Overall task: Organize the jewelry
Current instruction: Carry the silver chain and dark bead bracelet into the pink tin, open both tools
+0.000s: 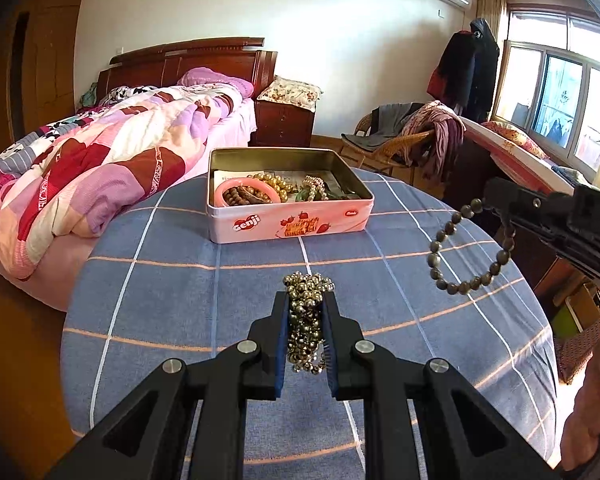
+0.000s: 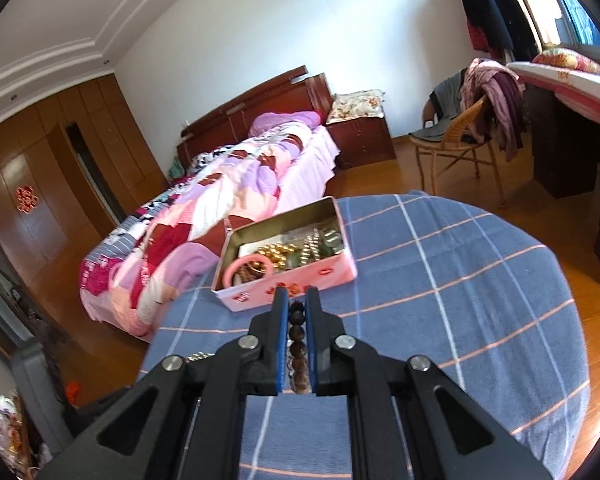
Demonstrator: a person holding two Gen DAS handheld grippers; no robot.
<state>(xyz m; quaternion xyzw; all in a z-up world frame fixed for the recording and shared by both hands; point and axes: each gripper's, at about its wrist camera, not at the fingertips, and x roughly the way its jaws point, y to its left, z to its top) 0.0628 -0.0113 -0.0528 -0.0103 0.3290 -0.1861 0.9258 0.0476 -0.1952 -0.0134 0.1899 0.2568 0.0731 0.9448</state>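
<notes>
1. While both your claws hover above it, the blue checked surface (image 1: 180, 280) carries the pink tin (image 1: 288, 220), which sits toward its far edge beside the bed (image 1: 100, 152).
2. The tin lies open, holding a pink bangle (image 1: 224, 196) and beads.
3. Your right claw (image 2: 297, 300) pinches a dark bead bracelet (image 1: 470, 248), which dangles in the air.
4. Your left claw (image 1: 306, 304) pinches a bunched gold bead chain (image 1: 306, 320).

A round table (image 1: 172, 280) draped in a blue checked cloth (image 2: 480, 280) carried the things. Directly on it, well ahead of the jaws, sat an open pink tin (image 1: 288, 224) holding bracelets and beaded strands.
</notes>
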